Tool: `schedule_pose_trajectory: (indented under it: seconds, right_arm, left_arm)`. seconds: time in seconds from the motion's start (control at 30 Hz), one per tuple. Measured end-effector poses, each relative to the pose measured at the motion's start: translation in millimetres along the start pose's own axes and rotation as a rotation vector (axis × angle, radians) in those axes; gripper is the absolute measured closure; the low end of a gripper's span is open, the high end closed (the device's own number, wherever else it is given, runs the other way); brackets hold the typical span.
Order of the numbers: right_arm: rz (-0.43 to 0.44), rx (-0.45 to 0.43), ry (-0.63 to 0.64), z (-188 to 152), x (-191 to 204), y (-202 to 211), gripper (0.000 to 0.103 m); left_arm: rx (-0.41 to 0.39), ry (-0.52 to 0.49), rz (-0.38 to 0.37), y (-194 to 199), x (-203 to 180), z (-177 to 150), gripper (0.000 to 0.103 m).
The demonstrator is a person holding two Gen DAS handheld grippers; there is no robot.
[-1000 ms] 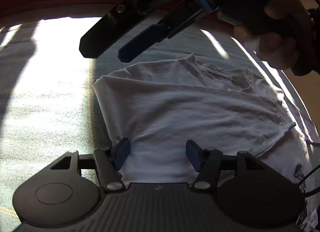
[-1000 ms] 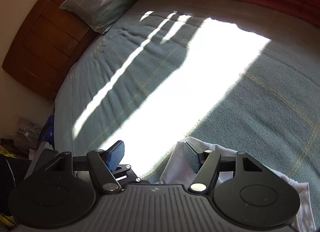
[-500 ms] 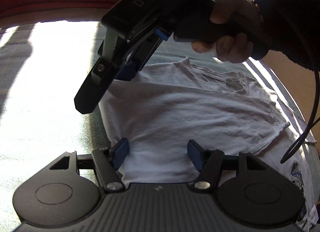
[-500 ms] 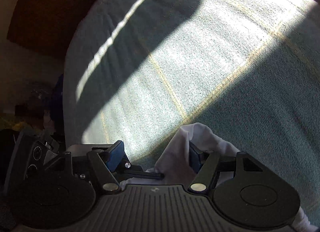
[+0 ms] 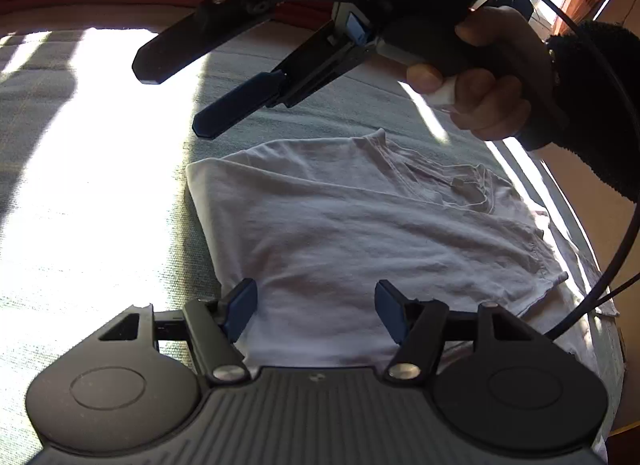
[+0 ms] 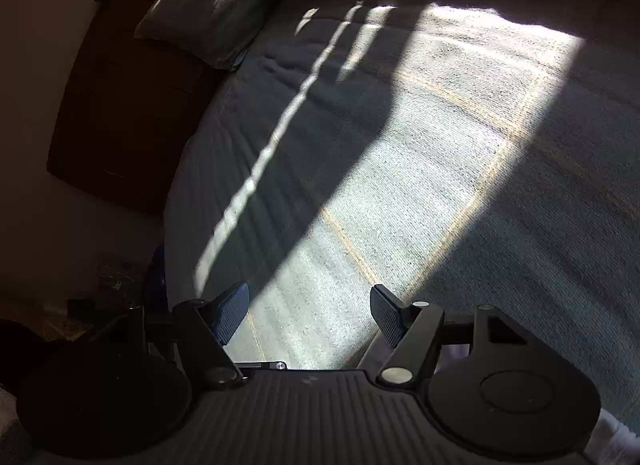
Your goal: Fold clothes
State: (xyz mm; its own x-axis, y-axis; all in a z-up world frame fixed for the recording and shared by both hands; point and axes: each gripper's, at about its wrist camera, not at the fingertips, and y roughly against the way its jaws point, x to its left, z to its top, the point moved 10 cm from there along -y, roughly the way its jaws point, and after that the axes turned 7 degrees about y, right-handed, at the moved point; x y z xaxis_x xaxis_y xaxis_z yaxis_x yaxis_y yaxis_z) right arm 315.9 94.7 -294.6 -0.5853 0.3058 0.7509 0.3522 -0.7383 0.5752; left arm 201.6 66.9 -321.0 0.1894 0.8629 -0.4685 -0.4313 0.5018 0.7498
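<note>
Lying flat on bedspread (image 5: 100, 201), folded T-shirt (image 5: 360, 225)

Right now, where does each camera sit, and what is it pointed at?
Left wrist: on the left gripper, looking down at a white shirt; the right gripper and hand show above.
Right wrist: on the right gripper, facing a pillow; only open fingers show.
Shared: the bed, the shirt's edge.
</note>
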Motion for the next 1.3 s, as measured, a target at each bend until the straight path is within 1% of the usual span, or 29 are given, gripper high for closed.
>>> schedule_pose_trajectory:
  seconds: [0.03, 0.1, 0.13, 0.23, 0.33, 0.4, 0.43, 0.5, 0.57, 0.67, 0.77, 0.8, 0.83, 0.87, 0.93, 0.97, 1.13, 1.17, 1.23, 1.3]
  right_arm:
    - [0.008, 0.031, 0.021, -6.2, 5.2, -5.8, 0.032]
    - [-0.027, 0.094, 0.071, -20.3, 9.5, -24.4, 0.032]
    - [-0.050, 0.084, 0.064, -20.0, 3.3, -28.6, 0.034]
    - [-0.119, 0.052, 0.042, -18.5, -14.9, -40.1, 0.046]
    - [-0.158, -0.051, -0.004, -0.8, -22.7, -32.6, 0.046]
    - [-0.166, -0.069, 0.004, 4.2, -14.2, -23.2, 0.045]
    - [-0.168, -0.073, 0.020, 4.6, -7.5, -16.7, 0.045]
    - [-0.167, -0.073, 0.036, 1.5, 3.8, -4.3, 0.045]
    - [-0.149, -0.056, 0.035, -9.0, 13.4, 7.0, 0.045]
    - [-0.179, 0.005, 0.020, -28.7, 12.8, 1.0, 0.045]
    - [-0.209, 0.030, 0.014, -44.9, 5.9, -13.6, 0.045]
    - [-0.241, 0.024, 0.019, -43.6, 0.9, -18.6, 0.045]
    - [-0.293, -0.002, 0.018, -39.8, -6.5, -22.6, 0.047]
    - [-0.312, -0.043, 0.009, -33.0, -10.3, -22.9, 0.047]
    - [-0.358, -0.141, -0.008, -15.0, -14.7, -15.2, 0.047]
    - [-0.369, -0.166, -0.018, -8.5, -14.9, -9.7, 0.047]
    - [-0.425, -0.163, -0.017, -17.3, 1.9, 30.6, 0.046]
    - [-0.437, -0.163, -0.018, -20.4, 5.0, 38.9, 0.046]
    - [-0.472, -0.165, -0.040, -44.6, 7.3, 58.7, 0.045]
    - [-0.504, -0.170, -0.075, -71.9, 6.8, 76.8, 0.045]
  left_arm:
    - [0.003, 0.003, -0.009, 2.7, -1.5, -0.4, 0.038]
    - [0.004, -0.014, -0.025, 8.5, -6.2, -3.4, 0.038]
    - [0.003, -0.025, -0.027, 10.4, -8.0, -5.1, 0.038]
    - [0.031, -0.071, -0.018, 10.3, -13.2, -16.7, 0.038]
    - [0.044, -0.088, -0.004, 14.5, -15.6, -21.1, 0.038]
    - [0.028, -0.088, -0.002, 22.0, -17.3, -18.1, 0.038]
    - [0.017, -0.086, -0.002, 25.2, -17.7, -16.7, 0.038]
    - [0.050, -0.098, 0.014, 21.0, -16.5, -22.8, 0.037]
    - [0.083, -0.118, 0.040, 16.4, -14.7, -32.2, 0.038]
    - [0.061, -0.135, 0.044, 23.6, -19.9, -35.2, 0.037]
    - [0.069, -0.114, 0.052, 24.7, -19.1, -40.4, 0.037]
    - [0.075, -0.106, 0.053, 24.3, -18.3, -42.8, 0.037]
    - [0.078, -0.098, 0.054, 25.2, -17.7, -44.6, 0.037]
    - [0.081, -0.090, 0.056, 26.5, -17.1, -46.1, 0.037]
    - [0.094, -0.066, 0.063, 32.2, -15.2, -48.6, 0.037]
    - [0.092, -0.054, 0.072, 36.3, -14.3, -49.1, 0.037]
    - [0.062, -0.069, 0.129, 58.3, -9.0, -45.3, 0.037]
    - [0.062, -0.065, 0.133, 61.6, -7.5, -42.8, 0.037]
    - [0.049, -0.066, 0.147, 65.1, -7.0, -36.2, 0.037]
    - [0.041, -0.089, 0.152, 64.6, -10.5, -29.4, 0.037]
